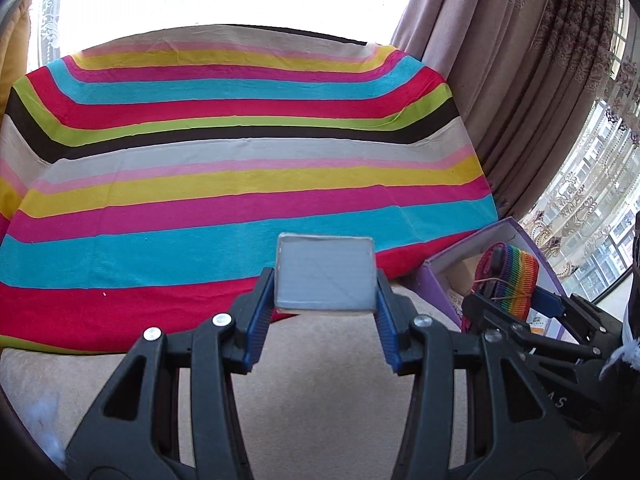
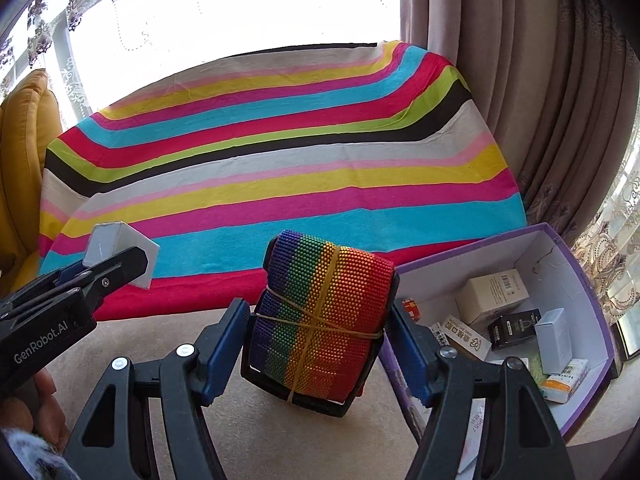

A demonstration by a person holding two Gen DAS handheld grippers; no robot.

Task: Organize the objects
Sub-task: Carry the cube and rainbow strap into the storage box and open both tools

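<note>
In the left wrist view my left gripper (image 1: 325, 280) is shut on a small pale grey box (image 1: 325, 274), its blue pads pressing the box's two sides above a beige surface. The right wrist view shows my right gripper (image 2: 320, 320) shut on a rolled rainbow strap (image 2: 324, 312), bound with a yellow rubber band and with a black buckle under it. The two grippers are side by side: the left gripper (image 2: 120, 268) with the grey box (image 2: 116, 246) appears at the left of the right wrist view. The right gripper (image 1: 508, 296) with the strap (image 1: 516, 276) appears at the right of the left wrist view.
A purple box with a white inside (image 2: 500, 256) stands open at the right, holding several small cartons (image 2: 492, 292); its corner (image 1: 476, 245) shows behind the strap. A striped cloth (image 1: 240, 160) covers the surface ahead. Curtains (image 2: 520, 80) hang right, a yellow cushion (image 2: 20, 160) left. A hand (image 2: 44, 400) grips the left tool.
</note>
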